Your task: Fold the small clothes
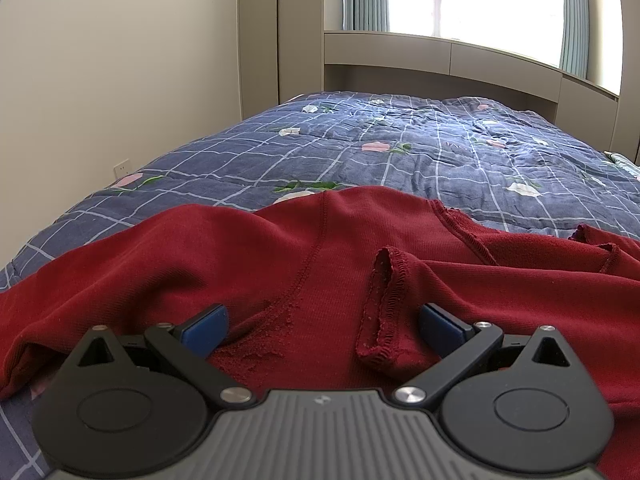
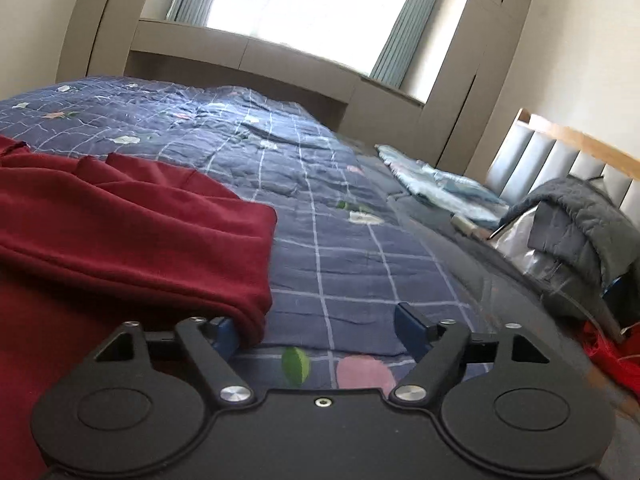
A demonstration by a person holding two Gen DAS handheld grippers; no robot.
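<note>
Red knit garment (image 1: 320,264), rumpled, seams outward, on checked quilt (image 1: 400,148)

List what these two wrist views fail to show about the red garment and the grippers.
- Red garment: left wrist view, near part hidden behind the left gripper; its kind is unclear.
- Right wrist view: garment cut off by the left edge, and its near corner covers the left pad of the open right gripper.
- Pile by the headboard: blurred.

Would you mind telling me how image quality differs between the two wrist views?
Left wrist view: sharp, the red garment stitching crisp, window blown out. Right wrist view: motion-blurred, worst around the grey jacket; window overexposed too.
</note>
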